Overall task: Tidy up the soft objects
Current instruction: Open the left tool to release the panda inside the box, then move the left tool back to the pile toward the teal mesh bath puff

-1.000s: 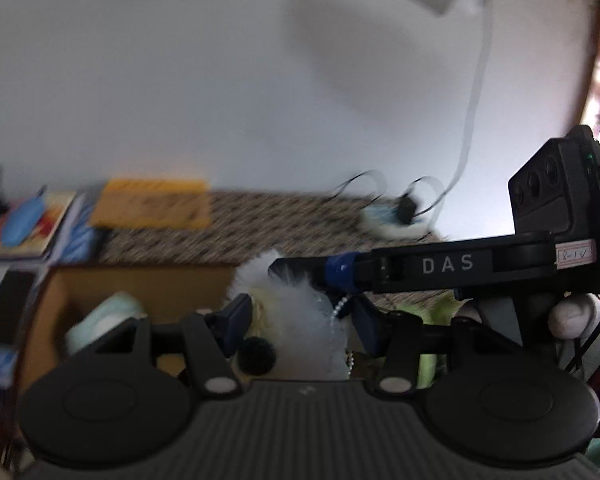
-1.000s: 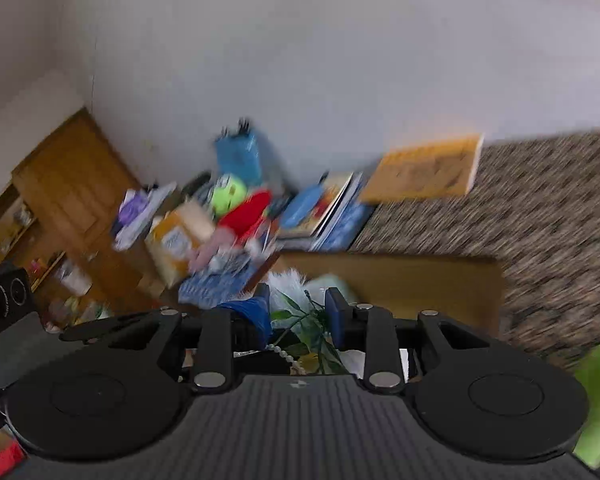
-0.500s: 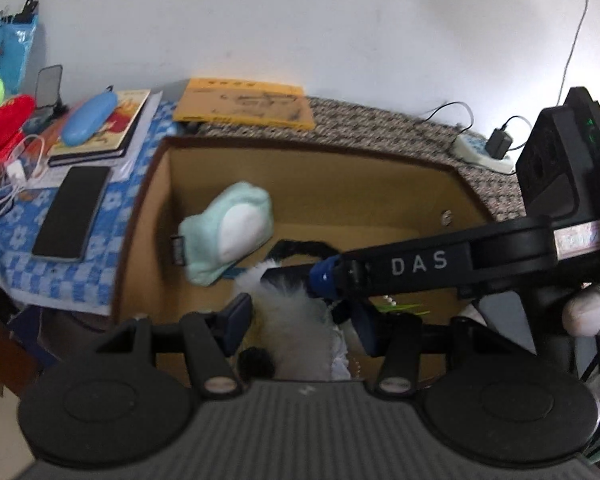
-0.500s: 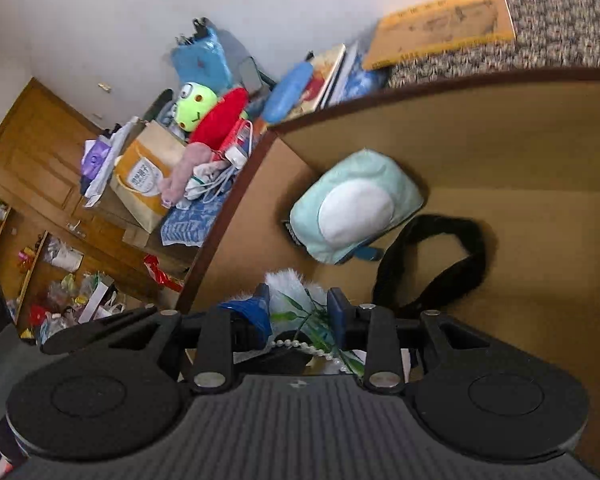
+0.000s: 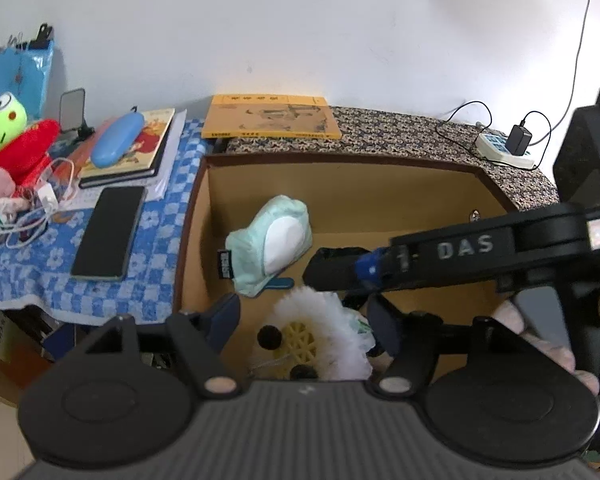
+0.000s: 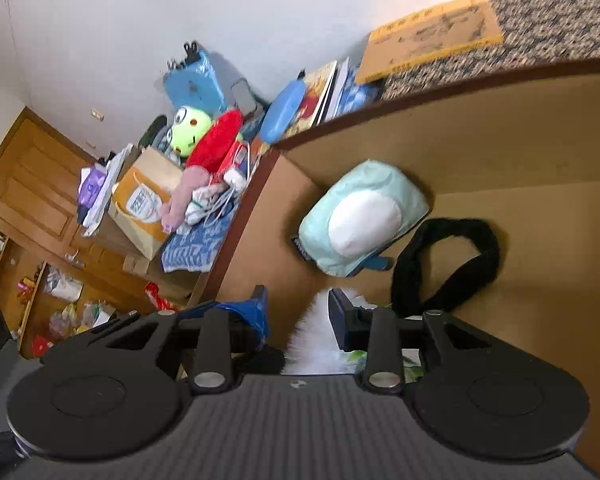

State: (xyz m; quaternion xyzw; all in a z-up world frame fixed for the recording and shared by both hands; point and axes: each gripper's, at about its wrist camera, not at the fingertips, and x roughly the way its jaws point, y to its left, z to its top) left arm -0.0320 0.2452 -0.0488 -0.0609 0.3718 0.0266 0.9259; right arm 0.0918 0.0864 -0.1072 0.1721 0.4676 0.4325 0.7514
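While both claws are spreading, left claw and right claw flank a white feathery fan with yellow ribs and black pompoms.

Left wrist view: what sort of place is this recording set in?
Probably a lived-in room at home: a cluttered table with a blue checked cloth, a frog plush toy, books, and an open cardboard box against a plain white wall.

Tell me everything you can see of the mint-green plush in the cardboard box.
The mint-green plush is a rounded, soft-looking fabric piece with a white oval patch on its face and a small dark tag at its edge. It lies on the cardboard box floor by the side wall, leaning toward the back corner. A blue part sticks out from under it. Neither gripper touches it.
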